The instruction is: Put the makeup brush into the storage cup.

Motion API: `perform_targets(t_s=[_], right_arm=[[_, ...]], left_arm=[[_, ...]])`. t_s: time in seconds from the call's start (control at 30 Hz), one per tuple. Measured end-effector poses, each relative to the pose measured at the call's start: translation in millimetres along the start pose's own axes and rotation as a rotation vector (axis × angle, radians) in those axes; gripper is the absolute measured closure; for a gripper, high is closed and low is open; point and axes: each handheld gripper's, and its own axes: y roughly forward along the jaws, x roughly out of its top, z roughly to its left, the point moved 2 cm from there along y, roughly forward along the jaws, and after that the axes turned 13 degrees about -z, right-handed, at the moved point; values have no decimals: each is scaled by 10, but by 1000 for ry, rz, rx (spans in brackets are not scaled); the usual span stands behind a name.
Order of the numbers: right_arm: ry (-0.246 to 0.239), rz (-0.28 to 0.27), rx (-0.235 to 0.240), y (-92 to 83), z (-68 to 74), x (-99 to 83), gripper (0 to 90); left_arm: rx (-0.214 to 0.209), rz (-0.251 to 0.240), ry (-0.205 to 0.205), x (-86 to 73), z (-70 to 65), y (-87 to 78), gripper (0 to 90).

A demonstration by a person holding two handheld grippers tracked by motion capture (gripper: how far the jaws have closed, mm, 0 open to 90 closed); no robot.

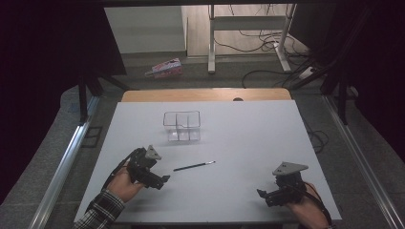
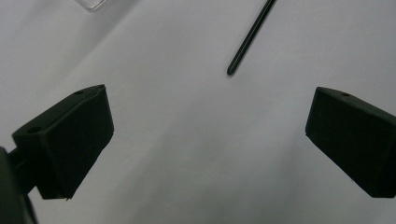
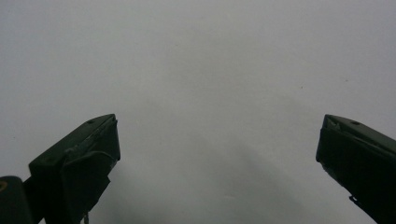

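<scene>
A thin black pen (image 1: 194, 166) is seen lying flat on the white table (image 1: 248, 143), in front of a clear plastic divided box (image 1: 181, 126) and well apart from it on the person's side. The left gripper (image 1: 162, 180) is held just to the left of the pen's near end without touching it, and in the left gripper view its jaws are spread wide with the pen's tip (image 2: 231, 71) seen beyond the gap between them. The right gripper (image 1: 261, 194) is held well to the right of the pen, low over bare table, with its jaws likewise spread apart and nothing clamped between them.
</scene>
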Motion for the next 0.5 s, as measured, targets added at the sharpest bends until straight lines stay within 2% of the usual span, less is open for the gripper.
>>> perform_targets(t_s=[0.5], right_arm=[[-7, 15, 7, 7, 7, -8, 0]], left_arm=[[-41, 28, 60, 262, -76, 161, 17]])
